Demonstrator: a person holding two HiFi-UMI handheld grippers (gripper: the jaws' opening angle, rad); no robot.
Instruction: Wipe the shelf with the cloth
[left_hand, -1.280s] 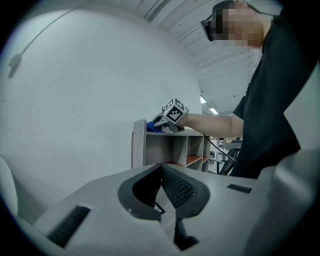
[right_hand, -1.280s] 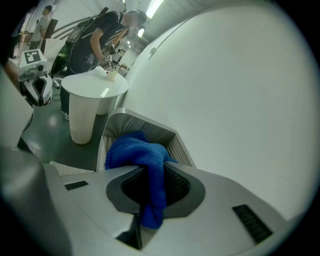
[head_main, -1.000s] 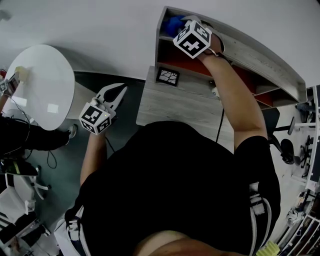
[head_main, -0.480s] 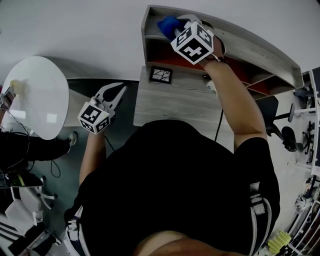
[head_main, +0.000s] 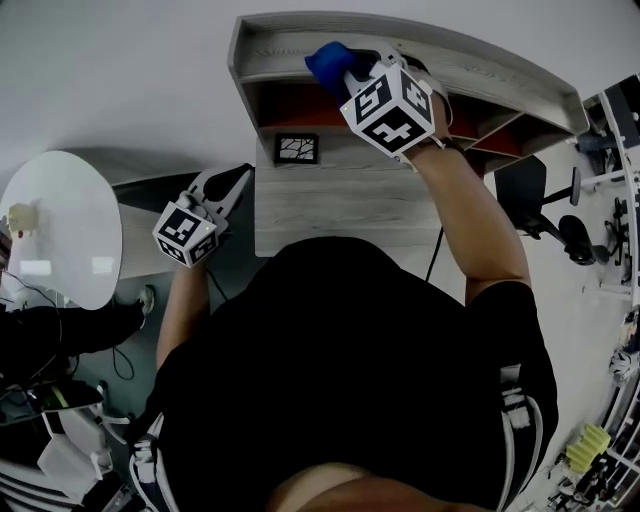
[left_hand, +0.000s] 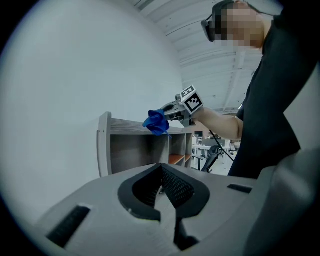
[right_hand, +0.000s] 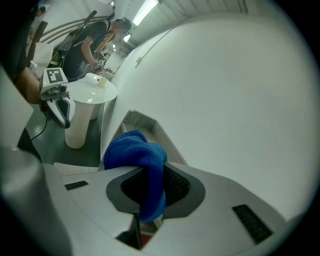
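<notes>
Cloth (head_main: 330, 62) is clamped in the right hand-held gripper (head_main: 352, 68). Its jaws are shut on a fold, and the rest is bunched out past the tips. It is held at the top board of the shelf (head_main: 300, 35), toward the shelf's left end. Contact with the board looks likely in the left gripper view but cannot be confirmed.

Left hand-held gripper (head_main: 235, 180) is held low, well apart from the shelf and off its left side. Its jaws are together with nothing between them.

Progress is judged as wiping under way on the top board only. No wet streak or dust line is visible, so the share already wiped cannot be told. The right stretch of the top board and the inner compartments below it are judged as left to do.

Materials:
- The cloth is blue, soft and fluffy, microfibre-like, and crumpled into a lump.
- The shelf is made of flat grey wood-grain boards, long and low, with dividers and an orange-red inner panel (head_main: 300, 105).
- The table (head_main: 330, 210) under the shelf has the same grey wood grain and a matte, rectangular top.
- A small dark square tile with a white crack pattern (head_main: 296, 148) is seen at the foot of the shelf, on the left.
- A round, glossy white side table (head_main: 60, 230) stands far left of the shelf.
- The jaw pads are black with a ribbed mesh texture, and the gripper bodies are grey plastic.
</notes>
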